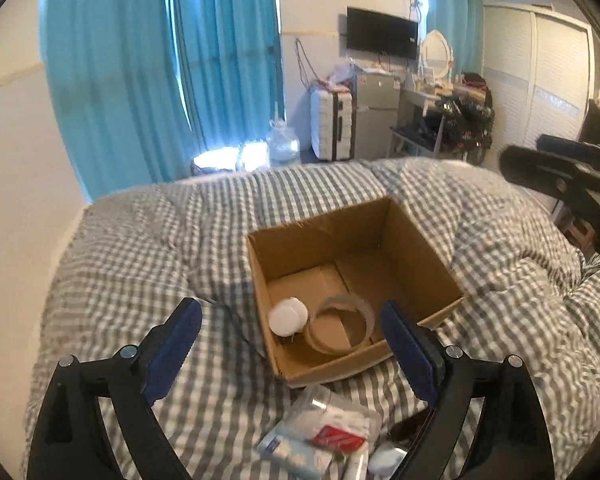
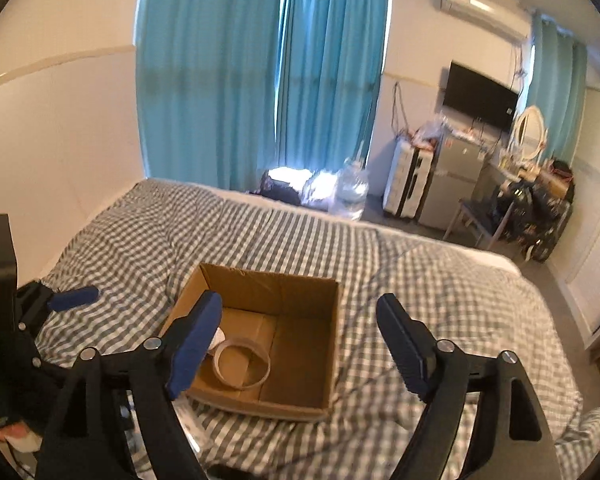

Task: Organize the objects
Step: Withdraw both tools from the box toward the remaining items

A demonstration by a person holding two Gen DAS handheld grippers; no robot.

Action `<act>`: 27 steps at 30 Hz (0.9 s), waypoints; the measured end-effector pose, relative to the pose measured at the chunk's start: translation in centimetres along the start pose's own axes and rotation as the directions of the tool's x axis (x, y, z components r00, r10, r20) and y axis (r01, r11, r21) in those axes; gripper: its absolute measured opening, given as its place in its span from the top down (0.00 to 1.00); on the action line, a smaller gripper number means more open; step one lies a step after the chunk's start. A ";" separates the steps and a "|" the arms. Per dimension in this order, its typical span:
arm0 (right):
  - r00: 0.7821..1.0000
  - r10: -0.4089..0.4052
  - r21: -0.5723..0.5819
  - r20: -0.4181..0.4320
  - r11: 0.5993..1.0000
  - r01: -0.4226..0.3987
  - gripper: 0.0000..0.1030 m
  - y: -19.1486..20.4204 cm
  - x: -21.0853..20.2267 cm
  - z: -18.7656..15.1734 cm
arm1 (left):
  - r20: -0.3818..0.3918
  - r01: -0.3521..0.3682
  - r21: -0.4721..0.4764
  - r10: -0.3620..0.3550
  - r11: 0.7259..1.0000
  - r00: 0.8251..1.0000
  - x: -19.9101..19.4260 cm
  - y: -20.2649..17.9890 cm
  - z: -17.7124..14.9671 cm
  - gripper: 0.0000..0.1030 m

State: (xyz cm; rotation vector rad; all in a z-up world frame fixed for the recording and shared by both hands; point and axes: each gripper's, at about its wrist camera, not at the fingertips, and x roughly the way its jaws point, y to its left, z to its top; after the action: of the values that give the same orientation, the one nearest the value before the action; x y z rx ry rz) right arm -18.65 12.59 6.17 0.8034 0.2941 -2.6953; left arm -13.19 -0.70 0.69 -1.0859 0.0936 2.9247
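The open brown cardboard box (image 1: 352, 280) on the checked grey-and-white quilt (image 1: 140, 248) already holds a white round pad (image 1: 287, 316) and a clear tape ring (image 1: 338, 330). Both the left gripper (image 1: 290, 332) and right gripper (image 2: 300, 336) gape wide, empty. Judging by this, packing is midway; next, the left one should drop onto the clear plastic packets (image 1: 324, 436) just in front of the box.

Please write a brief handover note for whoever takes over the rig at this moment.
Left tool: open, holding nothing, above the near side of the cardboard box.
Right tool: open, holding nothing, over the box from the other side.
Done: a tape ring and a white round item lie in the box's near corner, touching.
Left: a clear pouch of small items and a few loose things beside it are on the checked duvet in front of the box, not yet packed.
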 end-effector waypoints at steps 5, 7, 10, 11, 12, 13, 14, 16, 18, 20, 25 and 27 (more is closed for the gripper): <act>0.998 -0.024 -0.035 0.060 0.999 0.026 0.16 1.0 -6.5 0.3 | 0.080 -0.032 0.002 0.032 0.999 0.996 -5.0 -0.2 0.5 0.04; 0.997 -0.033 -0.044 0.076 0.998 0.036 0.16 1.4 -8.4 0.1 | 0.102 -0.070 0.009 0.069 0.997 0.992 -6.9 -0.2 0.1 0.03; 0.995 -0.034 -0.057 0.092 0.998 0.039 0.15 2.3 -10.9 -0.6 | 0.120 -0.073 0.006 0.072 0.997 0.990 -8.7 0.0 -0.7 0.02; 0.996 -0.027 -0.060 0.091 0.998 0.033 0.15 2.7 -11.5 -0.9 | 0.123 -0.070 0.002 0.070 0.998 0.990 -9.1 0.1 -1.0 0.02; 0.996 -0.021 -0.063 0.087 0.998 0.026 0.15 2.9 -11.9 -1.3 | 0.123 -0.068 -0.004 0.068 0.998 0.990 -9.6 0.2 -1.3 0.02; 0.997 -0.011 -0.067 0.077 0.998 0.017 0.15 3.3 -12.2 -1.8 | 0.122 -0.067 -0.009 0.068 0.998 0.990 -9.9 0.3 -1.6 0.02; 0.998 -0.004 -0.070 0.068 0.998 0.009 0.15 3.4 -12.5 -2.2 | 0.122 -0.067 -0.013 0.068 0.998 0.990 -10.1 0.3 -1.9 0.02; 0.999 0.007 -0.072 0.054 0.997 -0.003 0.15 3.6 -12.6 -3.2 | 0.115 -0.069 -0.019 0.071 0.997 0.991 -10.2 0.4 -2.8 0.01; 0.999 0.017 -0.069 0.042 0.998 -0.014 0.15 3.6 -12.5 -4.3 | 0.099 -0.079 -0.017 0.081 0.997 0.992 -10.0 0.4 -3.7 0.01; 1.000 0.020 -0.057 0.024 0.998 -0.018 0.15 3.4 -12.2 -5.7 | 0.086 -0.088 -0.016 0.089 0.996 0.992 -9.6 0.3 -4.5 0.01; 0.999 0.036 -0.031 -0.034 0.999 -0.037 0.15 3.0 -10.3 -9.2 | 0.012 -0.112 -0.024 0.113 0.993 0.994 -6.8 0.4 -7.7 0.01; 0.997 0.044 -0.019 -0.058 0.999 -0.046 0.15 3.0 -9.3 -10.6 | -0.034 -0.127 -0.019 0.126 0.992 0.991 -5.1 0.2 -9.2 0.01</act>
State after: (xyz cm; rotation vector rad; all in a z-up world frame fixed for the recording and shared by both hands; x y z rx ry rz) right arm -4.95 15.00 2.33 0.8720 0.3122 -2.6268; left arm -3.36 -1.47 -2.91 -1.1727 0.1372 3.0260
